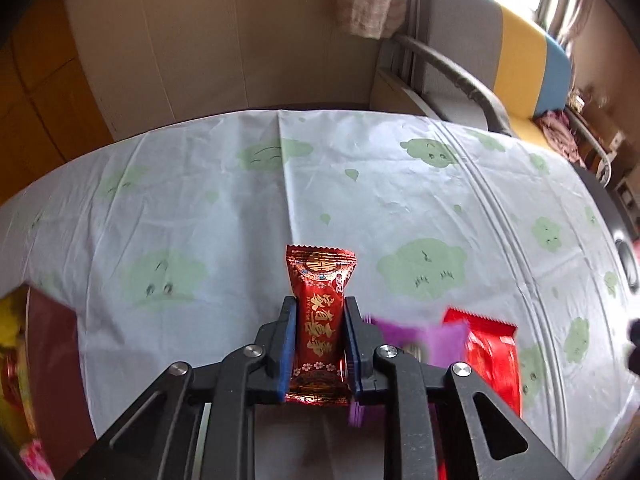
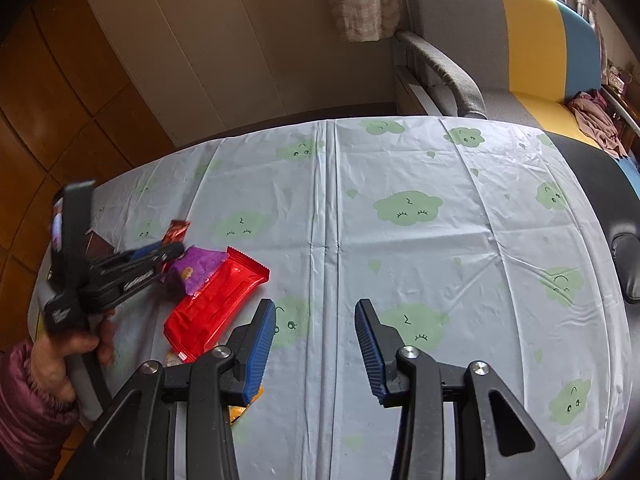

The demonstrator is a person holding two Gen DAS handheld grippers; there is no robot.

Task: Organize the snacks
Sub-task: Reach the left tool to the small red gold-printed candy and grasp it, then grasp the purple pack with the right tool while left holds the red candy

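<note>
crinkled plastic film covers the table, pale with green cloud prints, and it is the largest surface in both views; expect it to shift or wrinkle under any dragged load.

red long wrapper: the biggest snack in view. it lies flat on the film, left of the right gripper, its lower end close beside that gripper's left blue pad. judgement: light, glossy, slippery foil with a stiffer bar inside. take hold across the narrow width at mid-length, not on the crimped ends.

purple packet: lies partly on the upper end of the red long wrapper, touching it. judgement: light, soft, easily crushed. grip across the body with moderate force.

orange wrapper corner: shows below the right gripper's left finger; mostly hidden, type not determinable.

dark red candy: the smallest item and the one in hand. it sits lengthwise between the blue pads of the left gripper, both pads pressing its sides, its serrated top end projecting past the fingertips. the left gripper is clamped on it, above the film at the left end of the snack group. judgement: very light, foil slick, contents possibly brittle; the mid-body hold is correct, and added squeeze is not advised.

right gripper state: jaws parted, nothing between the pads, poised over bare film.
</note>
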